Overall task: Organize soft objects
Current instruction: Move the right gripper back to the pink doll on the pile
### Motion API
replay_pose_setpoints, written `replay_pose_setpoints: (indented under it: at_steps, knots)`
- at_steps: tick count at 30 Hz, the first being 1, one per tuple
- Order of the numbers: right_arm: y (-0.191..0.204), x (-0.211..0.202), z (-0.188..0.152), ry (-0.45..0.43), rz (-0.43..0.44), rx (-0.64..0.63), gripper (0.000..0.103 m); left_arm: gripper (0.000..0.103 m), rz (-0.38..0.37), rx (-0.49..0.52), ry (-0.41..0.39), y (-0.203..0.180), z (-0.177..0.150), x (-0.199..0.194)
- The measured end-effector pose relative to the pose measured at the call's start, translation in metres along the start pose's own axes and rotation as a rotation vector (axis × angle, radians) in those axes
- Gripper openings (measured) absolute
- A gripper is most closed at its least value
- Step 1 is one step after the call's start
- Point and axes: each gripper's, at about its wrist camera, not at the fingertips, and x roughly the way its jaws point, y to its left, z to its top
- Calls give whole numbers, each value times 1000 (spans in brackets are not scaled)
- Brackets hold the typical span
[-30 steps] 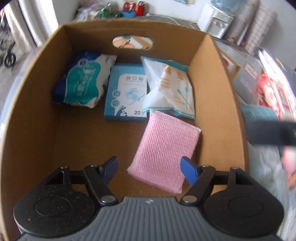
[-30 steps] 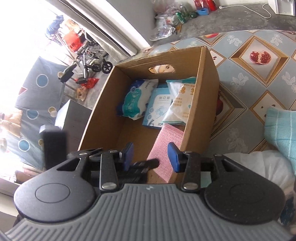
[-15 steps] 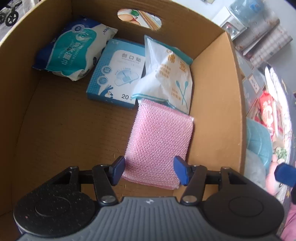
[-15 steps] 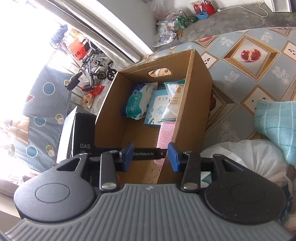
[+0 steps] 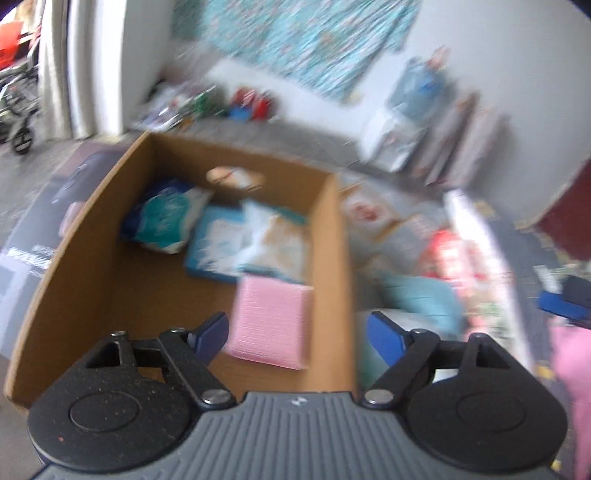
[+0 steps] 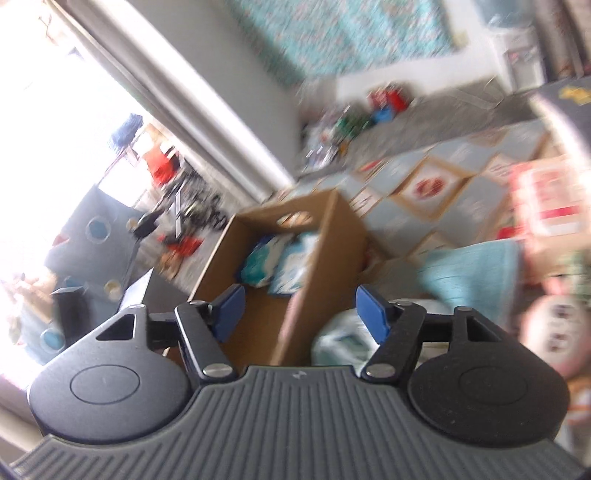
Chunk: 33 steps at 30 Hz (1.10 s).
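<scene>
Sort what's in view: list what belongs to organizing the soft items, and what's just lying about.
Job:
cardboard box
pink sponge
wipes pack
blue plaster box
cotton swab bag
teal towel

Lying about:
water dispenser
red cans
patterned wall cloth

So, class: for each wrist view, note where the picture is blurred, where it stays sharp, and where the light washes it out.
Left wrist view: motion blur smears the cardboard box, pink sponge and room behind; the left gripper itself stays sharp, its jaws open, nothing between them. Right wrist view: the same smear, the right gripper crisp and open, and glare at the left edge from the window bleaches out detail.
</scene>
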Motion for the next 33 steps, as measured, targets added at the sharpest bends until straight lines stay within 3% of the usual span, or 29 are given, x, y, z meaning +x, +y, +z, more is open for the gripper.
replay_pose_setpoints:
  at_steps: [5, 7, 13, 19, 24, 33]
  knots:
    - [-36, -54, -28, -63, -93, 36, 71, 90, -58, 100, -130, -37, -34, -37]
    - [-50, -68, -41, -65, -117, 54, 71, 90, -78, 143, -149, -53, -46, -39]
    - [-83, -87, -66, -70, -150, 130, 71, 90, -172, 184, -100, -94, -65, -21]
    - [-101, -81, -67, -52, -138, 169, 71, 89, -109, 396, -130, -145, -81, 0]
    - [-115, -62, -59, -44, -147, 191, 71, 87, -135, 436, -87, -169, -84, 23]
    - [-175, -24, -45, 19, -235, 276, 69, 62, -211, 488, 10, -211, -97, 87]
